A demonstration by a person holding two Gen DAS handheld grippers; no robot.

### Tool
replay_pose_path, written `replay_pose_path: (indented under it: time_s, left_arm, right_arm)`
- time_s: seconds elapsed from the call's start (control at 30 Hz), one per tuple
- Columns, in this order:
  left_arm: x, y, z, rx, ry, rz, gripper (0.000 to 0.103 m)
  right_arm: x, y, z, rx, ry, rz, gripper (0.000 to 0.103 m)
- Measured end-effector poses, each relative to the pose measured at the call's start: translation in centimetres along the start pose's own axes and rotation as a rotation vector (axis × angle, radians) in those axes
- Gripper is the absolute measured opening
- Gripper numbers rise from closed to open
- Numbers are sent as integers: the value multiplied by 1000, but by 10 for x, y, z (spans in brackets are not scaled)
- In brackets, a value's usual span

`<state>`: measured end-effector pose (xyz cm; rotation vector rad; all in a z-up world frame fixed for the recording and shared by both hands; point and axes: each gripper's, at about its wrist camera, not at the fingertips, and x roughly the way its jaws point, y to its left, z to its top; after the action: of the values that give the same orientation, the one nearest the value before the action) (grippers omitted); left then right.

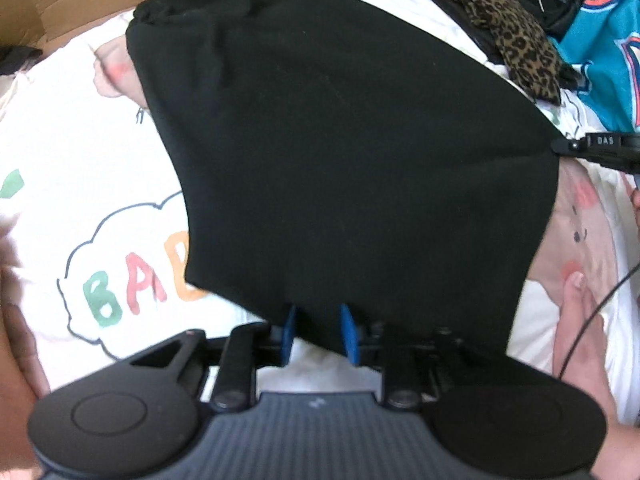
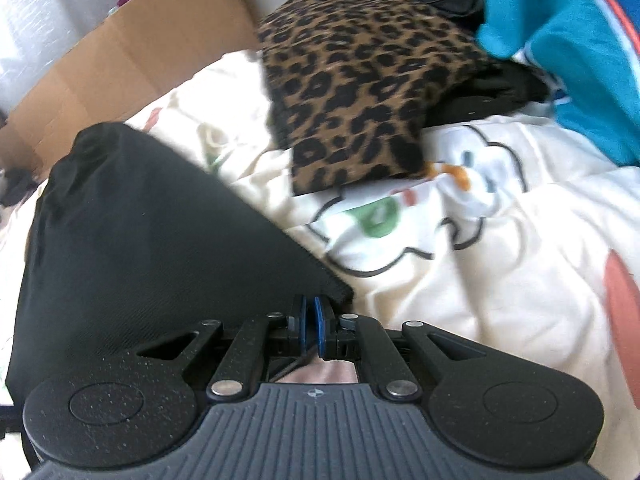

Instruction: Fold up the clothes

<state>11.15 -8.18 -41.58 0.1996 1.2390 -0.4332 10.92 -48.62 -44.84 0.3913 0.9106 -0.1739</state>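
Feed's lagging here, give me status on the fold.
Left gripper open, black garment edge between pads. Right gripper shut on its corner. Leopard-print piece beyond, not touching.

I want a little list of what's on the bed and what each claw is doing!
surface: white cartoon-print bedsheet
being folded: black garment, spread flat
left claw: open, blue pads apart, garment's near edge between them
right claw: almost shut at the garment's corner; whether it pinches the cloth is unclear
nearby: leopard-print cloth, teal jersey, cardboard box
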Motion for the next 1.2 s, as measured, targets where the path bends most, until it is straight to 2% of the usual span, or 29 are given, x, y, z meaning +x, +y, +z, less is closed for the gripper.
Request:
replay_pose_path:
  time_s: [0.1, 0.23, 0.37, 0.43, 0.57, 0.63, 0.83, 0.9, 1.03, 1.2]
  left_arm:
    - [-9, -3, -1, -27, 6, -8, 29]
    - [-17, -8, -4, -93, 19, -50, 32]
    - [-16, -18, -10, -117, 44, -88, 38]
    - [-13, -19, -13, -168, 64, -110, 38]
    - [-6, -16, -19, -254, 95, -128, 46]
    - [-1, -14, -23, -294, 103, -142, 46]
    - [15, -3, -33, -448, 86, -204, 47]
    - [19, 3, -37, -505, 66, -237, 49]
    - [26, 18, -45, -662, 16, -352, 65]
    - [39, 35, -49, -834, -4, -471, 66]
  right_arm:
    - [-8, -7, 0, 30, -23, -21, 13]
    - [-14, -22, -2, 124, -32, 10, 14]
    - [-15, -22, -5, 141, -31, 21, 13]
    - [-16, -21, -6, 144, -29, 29, 13]
    - [-14, -18, -9, 146, -19, 40, 14]
    - [-13, -18, -11, 153, -14, 43, 22]
    - [-12, -15, -14, 150, 3, 44, 23]
    - [-11, -15, -16, 149, 16, 44, 23]
    - [-10, -14, -17, 143, 39, 45, 23]
    - [-7, -14, -19, 163, 47, 50, 23]
